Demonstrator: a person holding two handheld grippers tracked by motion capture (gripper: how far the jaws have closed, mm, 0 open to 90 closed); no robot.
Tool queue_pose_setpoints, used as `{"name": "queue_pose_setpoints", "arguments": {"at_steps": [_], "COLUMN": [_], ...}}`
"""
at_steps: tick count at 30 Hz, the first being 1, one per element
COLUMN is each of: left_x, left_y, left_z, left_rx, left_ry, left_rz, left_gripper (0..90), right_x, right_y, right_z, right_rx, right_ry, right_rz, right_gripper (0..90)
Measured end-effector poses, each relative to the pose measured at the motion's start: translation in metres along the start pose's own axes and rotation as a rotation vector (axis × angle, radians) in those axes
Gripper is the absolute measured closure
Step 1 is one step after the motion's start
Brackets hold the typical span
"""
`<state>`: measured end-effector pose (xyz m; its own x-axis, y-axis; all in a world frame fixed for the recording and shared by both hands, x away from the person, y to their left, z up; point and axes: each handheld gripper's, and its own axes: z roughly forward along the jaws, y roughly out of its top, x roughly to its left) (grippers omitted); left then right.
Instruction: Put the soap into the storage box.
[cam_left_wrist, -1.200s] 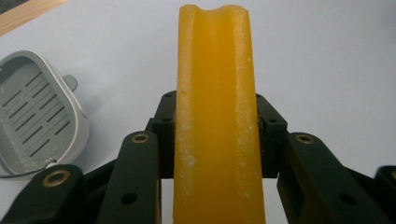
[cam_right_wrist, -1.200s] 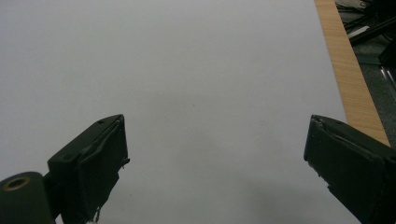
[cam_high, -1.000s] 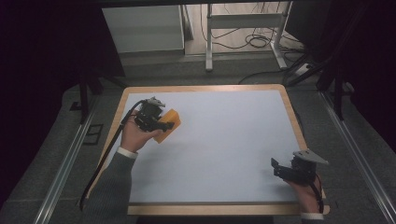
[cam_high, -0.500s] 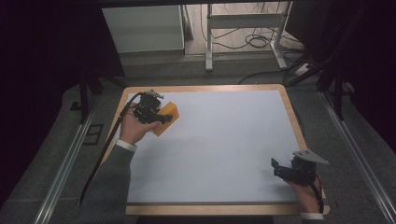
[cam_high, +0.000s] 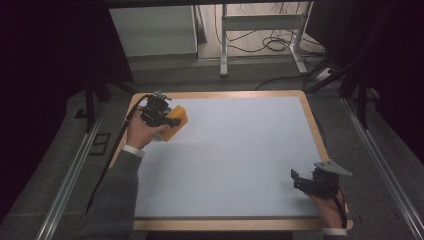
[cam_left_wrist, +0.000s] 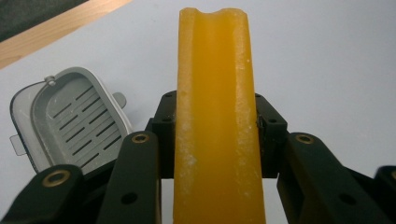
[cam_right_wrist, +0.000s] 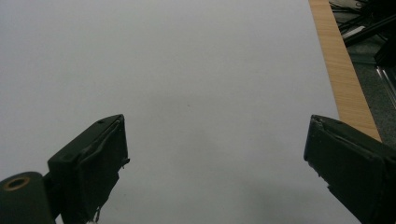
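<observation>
The left gripper (cam_high: 161, 114) sits at about ten o'clock on the bench (cam_high: 240, 165), near its far left corner, with its jaws closed on a yellow sponge (cam_left_wrist: 217, 116). In the left gripper view the sponge stands edge-on between the jaws, which press its two broad faces low down, so most of its length sticks out past them unsupported. Just beyond the jaws, at about nine o'clock in that view, a grey slotted dish (cam_left_wrist: 70, 121) lies on the white surface, near the wooden edge.

The right gripper (cam_high: 316, 181) rests at about five o'clock, close to the near right corner and well apart from the sponge. Its jaws stand wide open with nothing between them, above bare bench.

The main risk is probably the grip itself. A sponge gives under pressure, so a hold this low may let it bend, twist or slide out if the hand tilts or swings quickly. If the sponge is meant for the dish, coming down off-centre could catch the rim, and the light dish may skid toward the bench edge. Loosening the jaws while the sponge is tilted could let it topple beside the dish.
</observation>
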<state>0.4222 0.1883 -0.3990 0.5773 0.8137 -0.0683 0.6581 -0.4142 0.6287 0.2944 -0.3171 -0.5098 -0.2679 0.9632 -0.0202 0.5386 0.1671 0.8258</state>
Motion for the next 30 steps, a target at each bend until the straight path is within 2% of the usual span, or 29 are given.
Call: {"name": "queue_pose_setpoints", "arguments": {"at_steps": [4,5,12,16,19,22,25,30], "left_x": [0.003,0.005,0.015,0.02,0.025,0.029,0.036,0.045], "left_y": [0.0,0.001,0.002,0.003,0.004,0.004,0.005,0.006], "left_z": [0.002,0.002,0.007,0.008,0.01,0.013,0.016,0.018], "left_rx": [-0.013,-0.012,0.009,0.004,0.003,0.005,0.02,0.008], "left_ry": [0.024,0.007,-0.005,0.017,0.003,0.013,-0.001,0.029], "left_rz": [-0.004,-0.01,-0.038,-0.049,-0.065,-0.082,-0.106,-0.129], "left_gripper": [61.2,61.2,61.2,61.2,61.2,61.2,61.2,61.2], "right_x": [-0.001,-0.001,0.0,-0.001,-0.002,-0.002,-0.001,-0.002], "right_y": [0.0,0.0,0.0,0.0,0.0,0.0,0.0,0.0], "right_z": [0.0,0.0,0.001,0.0,0.0,0.0,0.0,0.001], "right_rx": [0.001,0.001,0.002,0.0,0.002,0.002,0.001,0.003], "right_ry": [0.0,-0.002,0.002,-0.002,-0.002,-0.001,-0.003,-0.003], "right_rz": [0.003,0.004,0.001,0.006,0.01,0.007,0.007,0.005], "right_gripper": [6.3,6.3,6.3,6.3,6.3,6.3,6.3,6.3]}}
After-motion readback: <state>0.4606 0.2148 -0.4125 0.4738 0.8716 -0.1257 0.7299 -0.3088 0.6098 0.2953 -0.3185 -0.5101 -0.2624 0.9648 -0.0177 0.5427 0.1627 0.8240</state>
